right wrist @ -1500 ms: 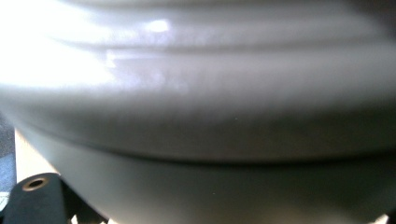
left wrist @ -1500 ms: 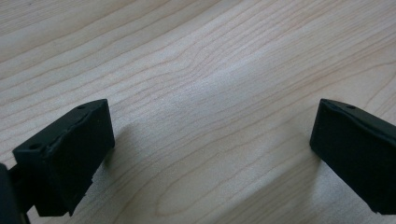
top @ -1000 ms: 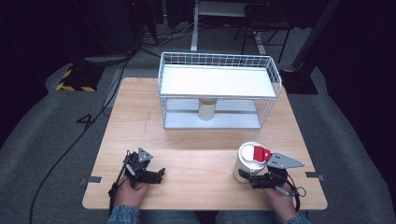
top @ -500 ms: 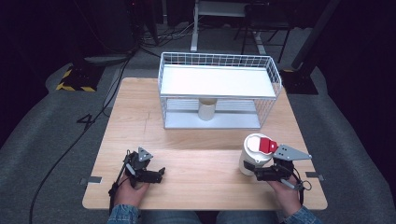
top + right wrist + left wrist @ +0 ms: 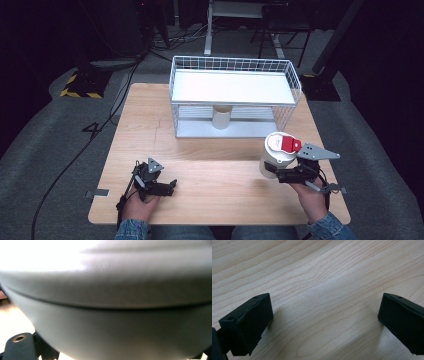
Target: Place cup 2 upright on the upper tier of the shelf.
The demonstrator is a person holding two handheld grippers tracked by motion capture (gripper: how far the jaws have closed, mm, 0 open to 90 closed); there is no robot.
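Note:
A white tub with a red flap on its lid hangs just above the wooden table at the front right. My right gripper is shut on its lower side, coming in from the right. In the right gripper view the tub's grey-white wall looms close, with one black fingertip below it. At the front left my left gripper rests low on the table, pointing right. Its jaws stand wide apart over bare wood in the left gripper view.
A white wire rack with a flat white shelf stands at the back middle of the table. A pale cup sits under that shelf. A black cable trails off the table's left side across the grey floor.
My right gripper has lifted the white tub off the table and carried it slightly right. The left gripper has stayed where it was.

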